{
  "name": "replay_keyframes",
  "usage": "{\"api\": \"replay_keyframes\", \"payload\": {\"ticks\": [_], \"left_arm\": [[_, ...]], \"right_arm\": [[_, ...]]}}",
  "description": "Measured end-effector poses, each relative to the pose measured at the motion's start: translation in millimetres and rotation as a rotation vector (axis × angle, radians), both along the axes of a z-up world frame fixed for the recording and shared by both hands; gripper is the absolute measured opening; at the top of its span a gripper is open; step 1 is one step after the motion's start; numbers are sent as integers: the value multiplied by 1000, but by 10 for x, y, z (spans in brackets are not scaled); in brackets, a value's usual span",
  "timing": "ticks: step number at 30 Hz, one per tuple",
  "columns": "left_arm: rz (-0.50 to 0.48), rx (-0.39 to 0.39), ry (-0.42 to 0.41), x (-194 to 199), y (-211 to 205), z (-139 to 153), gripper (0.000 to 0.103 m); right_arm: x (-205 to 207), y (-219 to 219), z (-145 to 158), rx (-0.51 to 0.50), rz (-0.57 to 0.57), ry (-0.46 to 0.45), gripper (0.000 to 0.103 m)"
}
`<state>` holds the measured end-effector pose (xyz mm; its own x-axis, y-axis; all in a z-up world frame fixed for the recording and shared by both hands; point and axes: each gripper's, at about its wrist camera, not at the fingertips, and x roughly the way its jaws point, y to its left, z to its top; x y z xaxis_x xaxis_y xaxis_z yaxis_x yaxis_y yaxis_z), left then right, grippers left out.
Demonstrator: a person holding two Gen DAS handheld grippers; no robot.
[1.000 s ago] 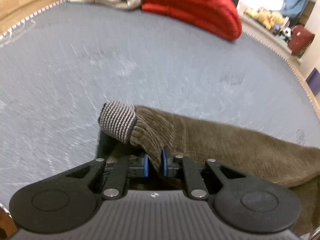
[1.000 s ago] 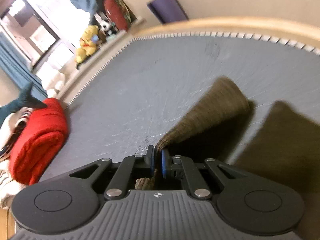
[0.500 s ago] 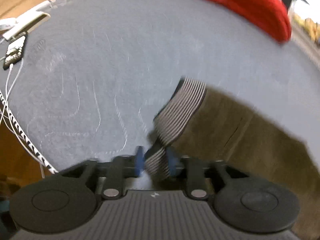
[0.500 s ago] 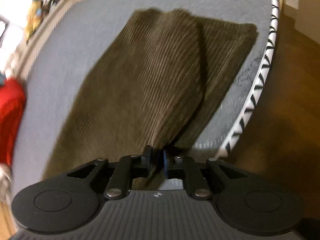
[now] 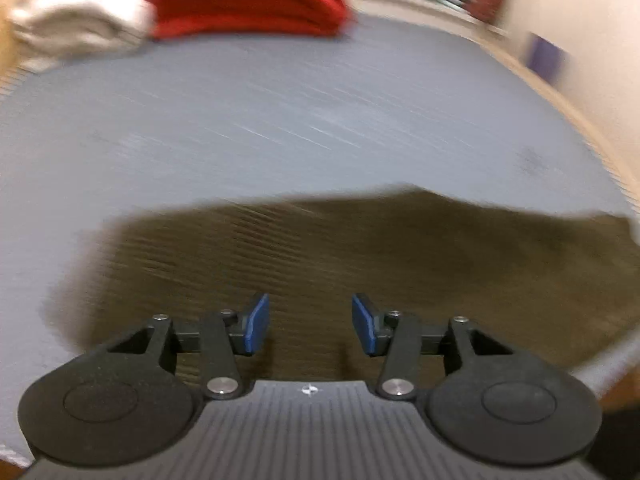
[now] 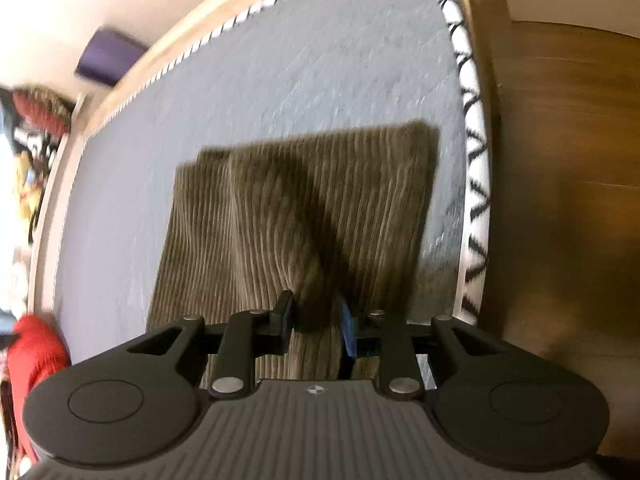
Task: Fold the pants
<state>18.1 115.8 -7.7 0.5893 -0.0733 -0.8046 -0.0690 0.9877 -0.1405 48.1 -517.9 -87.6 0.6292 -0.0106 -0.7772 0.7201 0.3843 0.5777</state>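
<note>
A grey felt-like mat [image 6: 280, 80] with zigzag trim is covered near its edge by ribbed brown corduroy pants [image 6: 320, 200], laid flat. The left gripper [image 5: 310, 324] is opening, nothing gripped. The right gripper [image 6: 316, 320] is opening too, a bunched fold seen between its jaws.

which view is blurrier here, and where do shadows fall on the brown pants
Left wrist view: heavy motion smear across the grey mat and red bundle; only the left tool is sharp. Right wrist view: sharper, cord ribs readable on the pants, with a dark shadow running up the middle from the right tool.
</note>
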Motion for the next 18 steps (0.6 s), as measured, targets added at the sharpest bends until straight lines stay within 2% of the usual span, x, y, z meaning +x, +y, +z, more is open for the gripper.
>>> {"api": "replay_keyframes", "payload": {"ticks": [2,3,5,6,7,8,11,12,14,16,18], "left_arm": [[-71,-15,31,61,-192,-83,51],[-96,7,37,88,-291,-111,51],[-140,42,44,120,-479,-164,52],[-153,51,44,127,-545,-185,52],[-162,59,43,130,-593,-211,52],[-168,66,44,126,-612,-241,52],[-182,73,61,195,-661,-298,52],[-191,82,68,196,-691,-320,52],[-213,101,73,226,-704,-383,52],[-232,112,73,220,-742,-405,52],[-236,115,77,238,-761,-432,52]], "right_arm": [[-86,-65,98,-54,-85,-61,27],[-186,-108,210,-91,-146,-144,27],[-316,-163,418,-166,-187,-280,27],[-353,-153,508,-231,-190,-288,27],[-365,-144,550,-282,-178,-246,27],[-340,-148,510,-283,-151,-174,27],[-285,-208,124,-65,-74,-75,27],[-240,-177,28,-22,-39,-51,27],[-147,-30,-47,-43,32,-6,27],[-102,110,19,-95,72,3,33],[-22,161,8,-85,95,4,37]]}}
